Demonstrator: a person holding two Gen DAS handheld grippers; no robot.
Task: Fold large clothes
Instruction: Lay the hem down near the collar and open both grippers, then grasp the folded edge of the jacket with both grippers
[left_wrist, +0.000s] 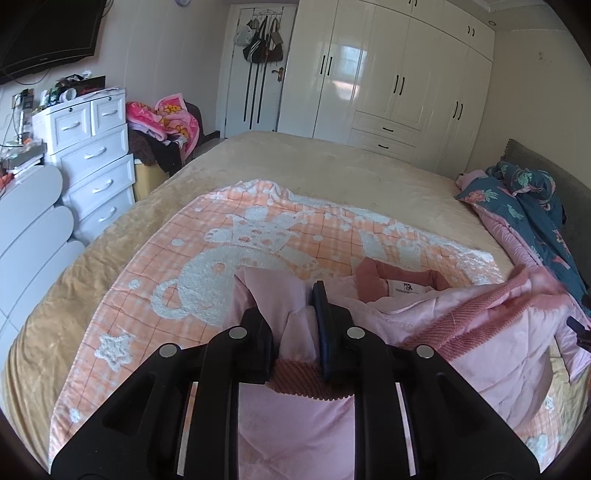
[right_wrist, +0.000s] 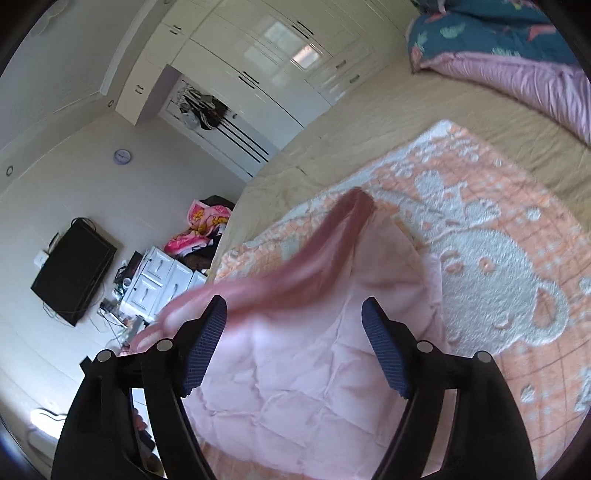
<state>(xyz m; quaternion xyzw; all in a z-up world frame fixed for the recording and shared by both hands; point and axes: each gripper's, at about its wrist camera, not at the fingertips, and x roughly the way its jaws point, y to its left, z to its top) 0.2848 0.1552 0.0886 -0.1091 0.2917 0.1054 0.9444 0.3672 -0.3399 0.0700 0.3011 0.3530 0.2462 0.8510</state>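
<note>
A white dresser (left_wrist: 92, 162) stands left of the bed (left_wrist: 332, 162); wardrobe (left_wrist: 399, 74) behind.

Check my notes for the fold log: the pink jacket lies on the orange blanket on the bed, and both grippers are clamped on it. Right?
Not quite. Only the left gripper is clamped on the pink jacket. The right wrist view shows the right gripper open, its pads clear of the fabric. The jacket does lie on the orange blanket.

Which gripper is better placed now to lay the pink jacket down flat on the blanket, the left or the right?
Left, probably. The left gripper is shut on a fold of the pink jacket, above the orange blanket. The right gripper is open, with the jacket loose ahead of it.
</note>
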